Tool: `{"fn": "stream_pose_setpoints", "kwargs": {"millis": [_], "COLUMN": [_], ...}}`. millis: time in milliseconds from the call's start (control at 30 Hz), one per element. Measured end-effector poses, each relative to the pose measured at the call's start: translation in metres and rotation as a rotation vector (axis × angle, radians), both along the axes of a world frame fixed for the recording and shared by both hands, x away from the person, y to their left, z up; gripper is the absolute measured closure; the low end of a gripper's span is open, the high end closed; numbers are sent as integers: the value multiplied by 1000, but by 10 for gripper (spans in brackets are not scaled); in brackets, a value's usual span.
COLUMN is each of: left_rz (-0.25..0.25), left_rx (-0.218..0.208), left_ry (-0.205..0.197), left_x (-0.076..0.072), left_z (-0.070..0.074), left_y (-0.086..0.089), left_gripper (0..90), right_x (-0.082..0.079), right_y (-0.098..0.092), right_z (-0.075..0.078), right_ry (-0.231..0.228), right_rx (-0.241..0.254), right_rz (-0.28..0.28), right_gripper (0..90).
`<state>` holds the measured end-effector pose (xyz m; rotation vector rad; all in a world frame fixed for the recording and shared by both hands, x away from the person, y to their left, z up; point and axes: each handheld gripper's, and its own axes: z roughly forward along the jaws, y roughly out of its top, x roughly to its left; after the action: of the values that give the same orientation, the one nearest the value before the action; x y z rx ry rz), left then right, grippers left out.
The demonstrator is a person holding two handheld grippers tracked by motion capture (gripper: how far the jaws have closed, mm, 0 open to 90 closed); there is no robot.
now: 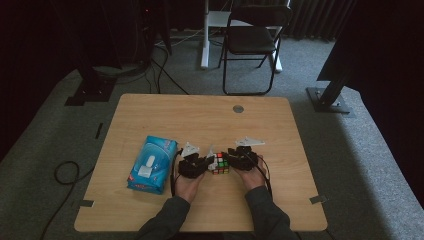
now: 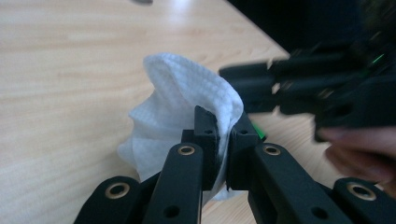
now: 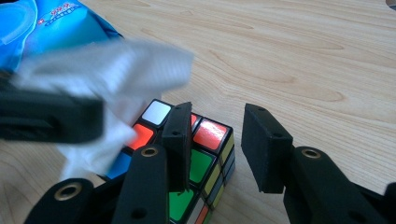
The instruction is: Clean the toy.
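**White wipe held against a puzzle cube on the wooden table**

The left gripper (image 2: 223, 128) is seen with its jaws drawn almost together, and a fold of the white wipe (image 2: 182, 107) is pinched between the pads. In the left gripper view the cloth is shown bunched and standing up from the jaws, its woven texture sharp; a sliver of green is caught just behind the pads, and the right gripper is blurred beyond it.

The right gripper (image 3: 224, 140) is held with its jaws partly apart. In the right gripper view one pad is laid over the upper face of the puzzle cube (image 3: 205, 154), while the other pad stands beside the cube with bare table behind it; whether the cube is squeezed cannot be told from that angle. The wipe (image 3: 116, 79) is seen, blurred, draped over the cube's far corner, and white, orange, red, green and yellow tiles can be made out.

In the high view the cube (image 1: 220, 163) is found between the left gripper (image 1: 207, 161) and the right gripper (image 1: 231, 156), and the wipe (image 1: 211, 156) is seen just left of the cube. A blue wipes packet (image 1: 151, 164) lies left of the cube, well apart from it, on the table (image 1: 200, 115).
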<state>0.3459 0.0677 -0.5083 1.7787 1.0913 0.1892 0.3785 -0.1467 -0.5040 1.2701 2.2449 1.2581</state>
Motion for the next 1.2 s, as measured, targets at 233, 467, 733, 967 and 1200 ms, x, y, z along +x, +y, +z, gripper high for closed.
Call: {"fn": "stream_pose_setpoints", "kwargs": {"millis": [233, 467, 733, 967, 1200], "left_rz": [2, 6, 3, 18, 26], "left_rx": [10, 20, 52, 62, 91], "left_ry": [-22, -5, 26, 56, 80], "left_x": [-2, -3, -6, -6, 0], "left_z": [-3, -5, -18, -29, -37], "left_y": [1, 3, 1, 0, -1], "left_gripper": [858, 858, 858, 858, 857], "right_x": [0, 0, 0, 0, 0], "right_y": [0, 0, 1, 1, 1], "right_z": [0, 0, 0, 0, 0], "right_ry": [0, 1, -2, -1, -3], "right_rx": [0, 3, 3, 5, 2], "right_rz": [0, 2, 1, 1, 0], "right_gripper": [631, 631, 631, 632, 633]}}
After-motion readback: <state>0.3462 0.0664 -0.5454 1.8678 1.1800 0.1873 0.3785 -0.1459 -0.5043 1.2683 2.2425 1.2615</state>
